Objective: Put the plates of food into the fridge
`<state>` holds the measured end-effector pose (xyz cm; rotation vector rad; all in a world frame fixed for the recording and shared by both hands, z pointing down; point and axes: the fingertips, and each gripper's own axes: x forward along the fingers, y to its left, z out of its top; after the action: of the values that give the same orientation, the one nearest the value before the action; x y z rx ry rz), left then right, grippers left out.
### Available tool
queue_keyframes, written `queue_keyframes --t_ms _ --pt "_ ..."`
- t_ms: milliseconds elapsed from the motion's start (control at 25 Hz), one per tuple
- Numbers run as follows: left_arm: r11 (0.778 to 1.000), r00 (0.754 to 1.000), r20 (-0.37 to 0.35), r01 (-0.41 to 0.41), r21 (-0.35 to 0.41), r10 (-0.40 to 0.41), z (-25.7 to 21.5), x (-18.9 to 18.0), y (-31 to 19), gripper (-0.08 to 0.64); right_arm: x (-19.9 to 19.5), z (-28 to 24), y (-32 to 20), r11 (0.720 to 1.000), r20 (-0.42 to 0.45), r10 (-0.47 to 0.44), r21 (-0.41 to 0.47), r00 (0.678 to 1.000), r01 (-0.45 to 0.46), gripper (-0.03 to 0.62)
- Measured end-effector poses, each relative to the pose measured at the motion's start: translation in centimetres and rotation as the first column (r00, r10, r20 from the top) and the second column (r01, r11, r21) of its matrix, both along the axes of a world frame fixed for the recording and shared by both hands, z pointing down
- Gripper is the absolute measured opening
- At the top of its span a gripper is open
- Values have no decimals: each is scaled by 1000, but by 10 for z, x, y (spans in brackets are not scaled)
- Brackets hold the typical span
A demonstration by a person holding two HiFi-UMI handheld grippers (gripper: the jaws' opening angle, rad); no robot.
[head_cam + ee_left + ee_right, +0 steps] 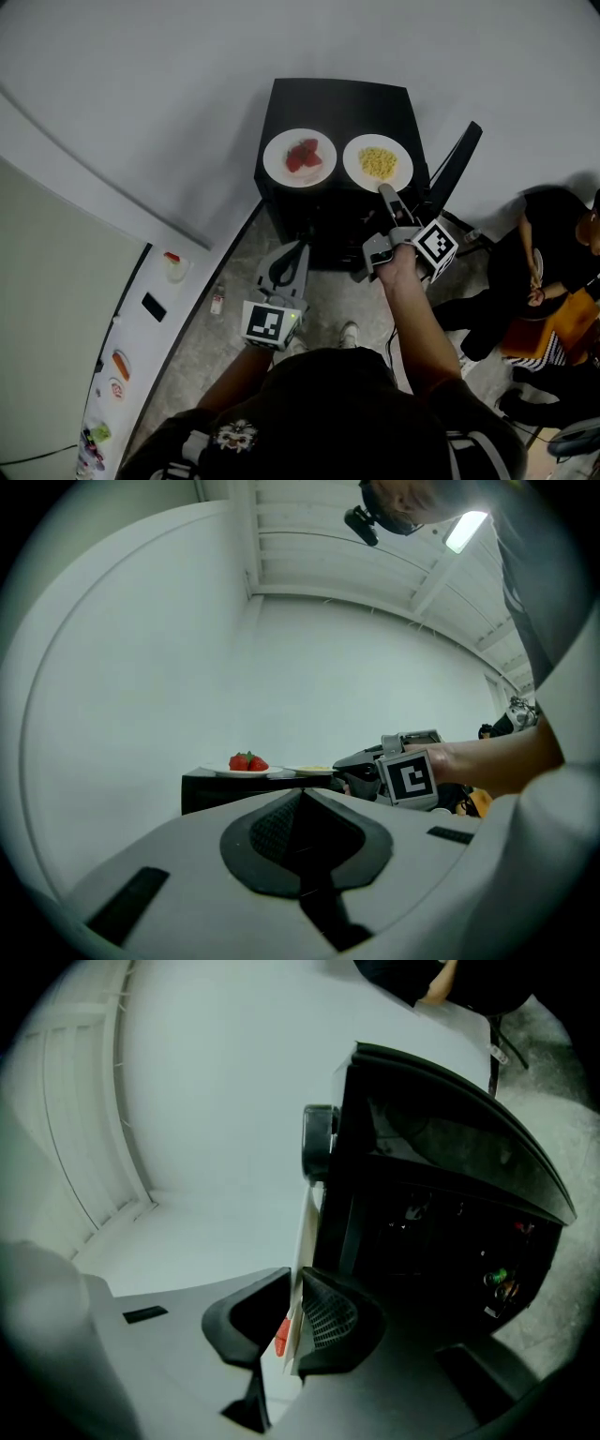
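Note:
Two white plates stand on a black cabinet (337,98): one with strawberries (300,157) on the left, one with yellow food (378,162) on the right. My right gripper (384,190) reaches level to the near rim of the yellow-food plate. In the right gripper view it is rolled on its side, and the plate's white rim (306,1232) runs edge-on between its pads (323,1316), which are shut on it. My left gripper (298,248) hangs lower in front of the cabinet, shut and empty (302,794). From there both plates (247,763) show at the cabinet's top edge.
A fridge door (122,366) with magnets stands at the left. A small bottle (217,300) lies on the floor by it. A black panel (457,164) leans at the cabinet's right. People (553,272) sit at the far right.

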<state>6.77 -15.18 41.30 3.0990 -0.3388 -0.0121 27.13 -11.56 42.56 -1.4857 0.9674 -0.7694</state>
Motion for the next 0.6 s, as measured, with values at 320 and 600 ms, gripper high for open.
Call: queue_keyframes --t_ms 320,600 --pt "998 1000 -16 -17 55 18 -11 -1 12 23 -5 -2 9 1000 -20 -10 12 1000 10 46" --pt "999 1000 1 -16 30 16 0 7 3 23 -9 4 13 1000 -21 -18 21 1000 18 44"
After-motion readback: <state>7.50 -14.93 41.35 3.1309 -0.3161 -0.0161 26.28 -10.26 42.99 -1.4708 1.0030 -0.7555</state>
